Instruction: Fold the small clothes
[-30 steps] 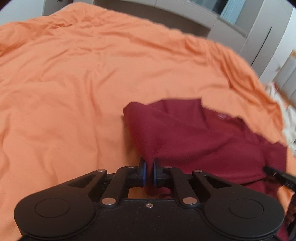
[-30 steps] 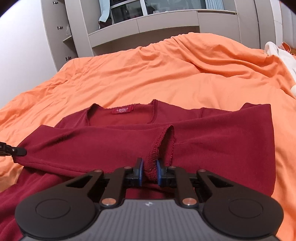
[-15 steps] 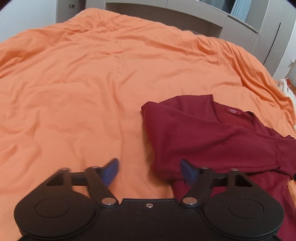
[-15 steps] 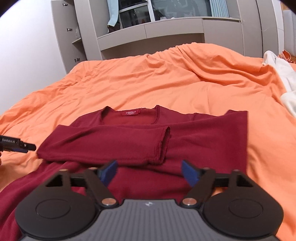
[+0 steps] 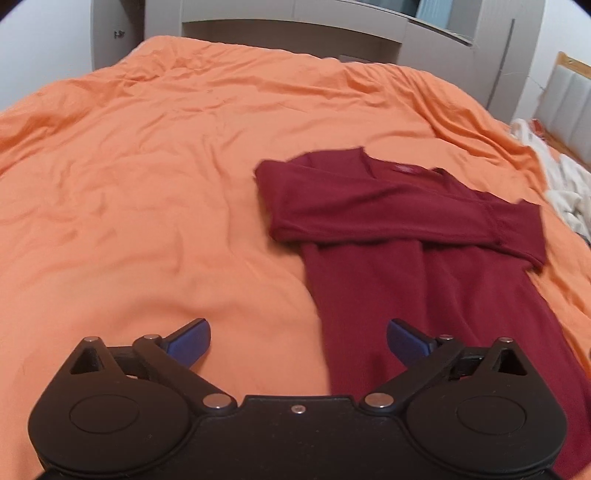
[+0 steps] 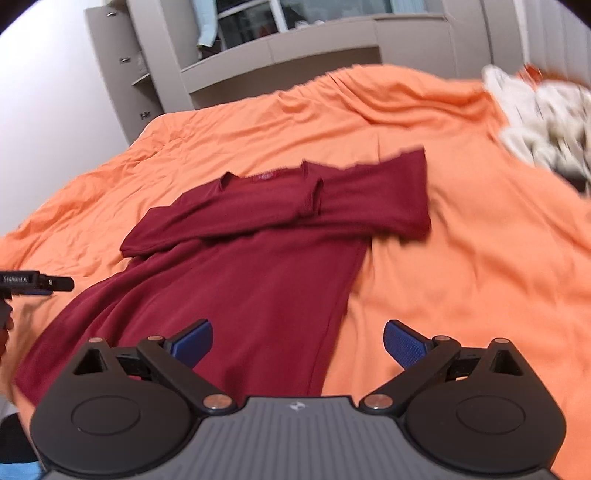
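Both sleeves (image 5: pixel 388 218) crossed over maroon top (image 6: pixel 236 280)

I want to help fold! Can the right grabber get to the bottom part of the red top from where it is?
Probably yes: the right gripper is open, and the red top lies flat on the orange bedspread just ahead with nothing between.

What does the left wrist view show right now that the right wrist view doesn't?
Only the left wrist view shows the left hand-held gripper head-on, open over the sweater's left edge. Only the right wrist view shows the open right hand-held gripper and the shelves. Both show the dark red sweater with sleeves folded across, the orange bedspread, and pale laundry.
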A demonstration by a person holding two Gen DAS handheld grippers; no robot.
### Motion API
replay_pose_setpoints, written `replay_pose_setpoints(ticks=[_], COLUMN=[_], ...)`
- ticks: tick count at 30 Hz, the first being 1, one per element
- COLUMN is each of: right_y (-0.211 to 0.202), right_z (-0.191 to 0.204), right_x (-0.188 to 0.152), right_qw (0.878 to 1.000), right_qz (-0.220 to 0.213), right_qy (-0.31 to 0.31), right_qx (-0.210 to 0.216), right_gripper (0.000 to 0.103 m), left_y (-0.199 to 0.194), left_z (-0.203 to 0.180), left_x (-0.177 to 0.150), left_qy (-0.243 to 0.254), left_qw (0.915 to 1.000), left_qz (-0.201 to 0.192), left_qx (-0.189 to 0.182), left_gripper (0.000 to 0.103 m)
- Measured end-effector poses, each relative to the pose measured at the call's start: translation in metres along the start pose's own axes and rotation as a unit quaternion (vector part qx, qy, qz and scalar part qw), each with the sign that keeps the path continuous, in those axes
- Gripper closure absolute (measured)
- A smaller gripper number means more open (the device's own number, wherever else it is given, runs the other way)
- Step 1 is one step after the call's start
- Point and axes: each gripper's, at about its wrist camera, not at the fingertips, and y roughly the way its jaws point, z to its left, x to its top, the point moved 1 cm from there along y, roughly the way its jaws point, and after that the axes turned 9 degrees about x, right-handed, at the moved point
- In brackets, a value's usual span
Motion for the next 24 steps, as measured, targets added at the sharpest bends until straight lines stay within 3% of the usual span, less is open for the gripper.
replay_pose_setpoints(ticks=[7, 14, 17, 19, 22, 23, 24], right_y=[-0.026, -0.043, -0.05, -0.052, -0.057, -0.06, -0.063], right_z=[0.013, 0.022, 0.019, 0.015, 0.015, 0.015, 0.016], right_x=[-0.043, -0.065, -0.07, -0.073, -0.073, -0.071, -0.07], right_qw=[1.0, 0.999, 0.998, 0.997, 0.997, 0.998, 0.998], right_qz=[0.017, 0.011, 0.009, 0.009, 0.003, -0.004, -0.012], right_qy=[0.012, 0.027, 0.049, 0.062, 0.061, 0.059, 0.057], right_qx=[0.008, 0.019, 0.04, 0.044, 0.04, 0.038, 0.036], right_gripper=[0.007, 0.03, 0.057, 0.066, 0.09, 0.094, 0.095], left_y=[-0.03, -0.054, -0.056, -0.055, -0.054, -0.054, -0.053], left_z=[-0.008, -0.021, -0.024, -0.023, -0.017, -0.014, -0.012], left_x=[-0.042, -0.067, -0.072, -0.072, -0.073, -0.074, -0.073], left_qy=[0.024, 0.038, 0.036, 0.032, 0.011, 0.001, -0.006], left_qw=[0.9996, 0.9985, 0.9956, 0.9963, 0.9977, 0.9976, 0.9972], left_qz=[0.016, 0.025, 0.04, 0.046, 0.053, 0.057, 0.061], left_qx=[-0.003, -0.03, -0.077, -0.066, -0.041, -0.039, -0.042], left_gripper=[0.001, 0.001, 0.011, 0.019, 0.039, 0.049, 0.066])
